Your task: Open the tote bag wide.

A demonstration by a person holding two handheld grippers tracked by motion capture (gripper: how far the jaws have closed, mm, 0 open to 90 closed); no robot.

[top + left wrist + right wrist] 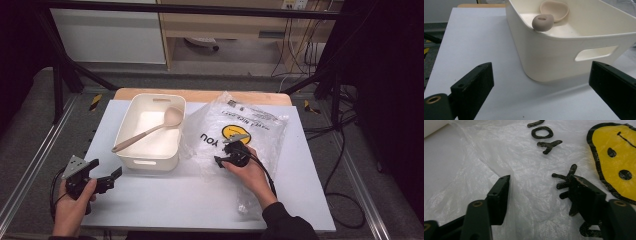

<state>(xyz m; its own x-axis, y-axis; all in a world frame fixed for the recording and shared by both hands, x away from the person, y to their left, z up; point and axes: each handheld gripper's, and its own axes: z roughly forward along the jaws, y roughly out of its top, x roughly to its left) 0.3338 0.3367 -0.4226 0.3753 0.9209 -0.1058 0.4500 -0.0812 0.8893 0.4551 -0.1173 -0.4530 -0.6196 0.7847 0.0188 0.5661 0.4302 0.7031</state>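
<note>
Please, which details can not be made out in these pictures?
- Small print on the plastic bag: too small, high view.
- Whether the right hand-held gripper already pinches the film: unclear, right gripper view; its jaws stand apart on the bag.
- Spoon handle: foreshortened behind its end, left gripper view.
- Bin right corner: cut off by the edge.

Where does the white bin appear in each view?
High view: white bin left of centre, spoon lying across it, plastic bag at its right.
Left gripper view: upper right, handle slot facing the camera, spoon handle end on the rim.
Right gripper view: a pale edge at the top left corner may be it.
Shared landmark: the spoon.
</note>
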